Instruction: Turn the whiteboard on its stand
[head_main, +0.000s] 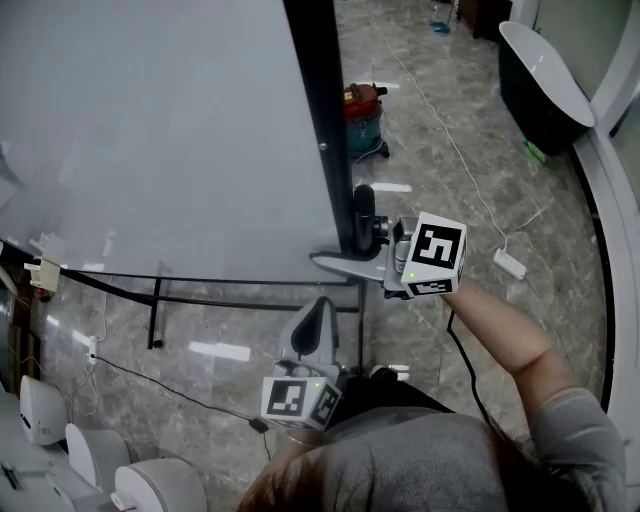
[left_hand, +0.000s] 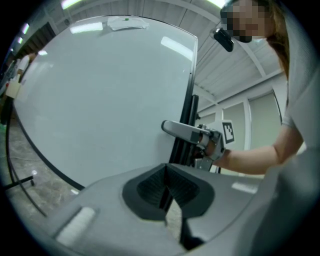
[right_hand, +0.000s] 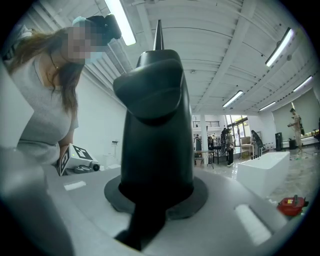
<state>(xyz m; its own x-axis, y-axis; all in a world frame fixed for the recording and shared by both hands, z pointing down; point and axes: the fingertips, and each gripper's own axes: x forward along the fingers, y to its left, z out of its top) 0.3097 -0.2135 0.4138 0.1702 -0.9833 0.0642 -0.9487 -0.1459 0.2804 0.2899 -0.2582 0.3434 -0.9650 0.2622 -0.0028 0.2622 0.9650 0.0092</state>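
Note:
The whiteboard (head_main: 170, 140) is a large pale panel with a black frame edge (head_main: 320, 120), and it fills the upper left of the head view. My right gripper (head_main: 352, 250) is at the lower end of that edge, shut on the frame, which rises dark between the jaws in the right gripper view (right_hand: 155, 125). My left gripper (head_main: 318, 320) hangs lower, near my body and apart from the board, with its jaws together and nothing in them. In the left gripper view, the board (left_hand: 100, 90) and the right gripper (left_hand: 180, 131) on the edge lie ahead.
The stand's black bars (head_main: 155, 310) run under the board over a marble floor. A red canister (head_main: 362, 115) stands behind the frame. A dark bathtub (head_main: 545, 85) is at the far right. A white power strip (head_main: 509, 263) and cables lie on the floor. White rounded units (head_main: 60, 440) sit at the bottom left.

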